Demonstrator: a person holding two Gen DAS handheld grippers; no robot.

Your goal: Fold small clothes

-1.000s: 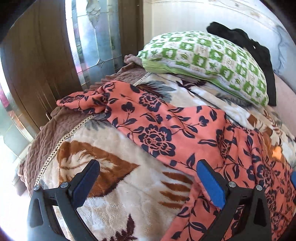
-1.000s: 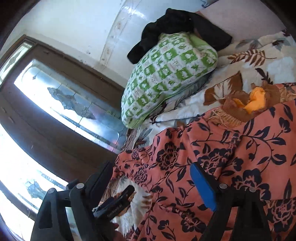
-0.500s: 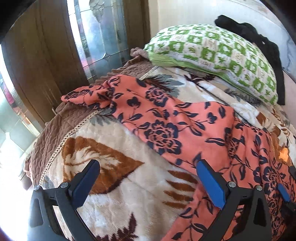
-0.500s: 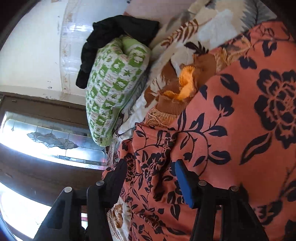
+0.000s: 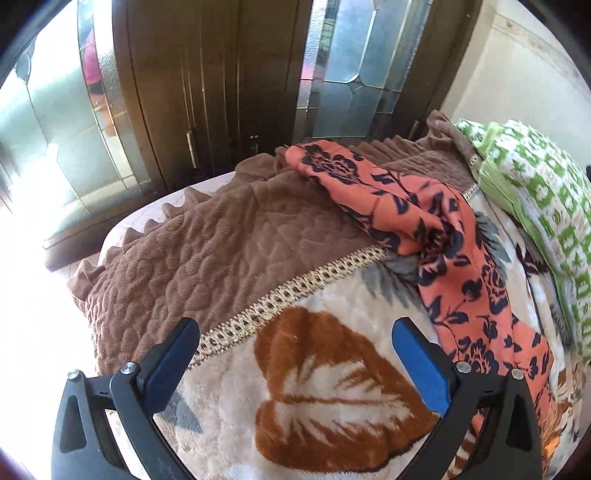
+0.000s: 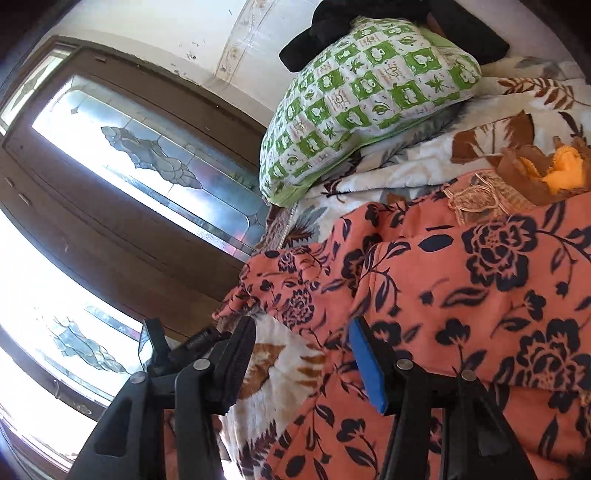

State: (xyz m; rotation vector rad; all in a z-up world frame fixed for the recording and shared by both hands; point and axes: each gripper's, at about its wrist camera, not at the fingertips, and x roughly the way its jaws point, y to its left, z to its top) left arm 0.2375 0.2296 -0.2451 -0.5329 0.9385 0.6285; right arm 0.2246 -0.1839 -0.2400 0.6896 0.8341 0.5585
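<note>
An orange garment with dark flowers [image 5: 436,229] lies spread on the bed, one end bunched on the brown quilt; it fills the lower right of the right wrist view [image 6: 461,295]. My left gripper [image 5: 295,362] is open and empty above the leaf-print blanket [image 5: 325,387], left of the garment. My right gripper [image 6: 301,358] is open, its jaws over the garment's left edge, nothing between them. The other gripper shows at the lower left of the right wrist view.
A brown quilt [image 5: 207,251] covers the bed's edge by a wooden door with glass panes [image 5: 221,92]. A green checked pillow [image 6: 369,107] with a black cloth [image 6: 399,22] lies at the head. A brown and yellow cloth [image 6: 546,170] lies beside the garment.
My left gripper has swung left toward the bed's edge and the door, off the garment. My right gripper has rotated back and pulled away from the fabric, still open.
</note>
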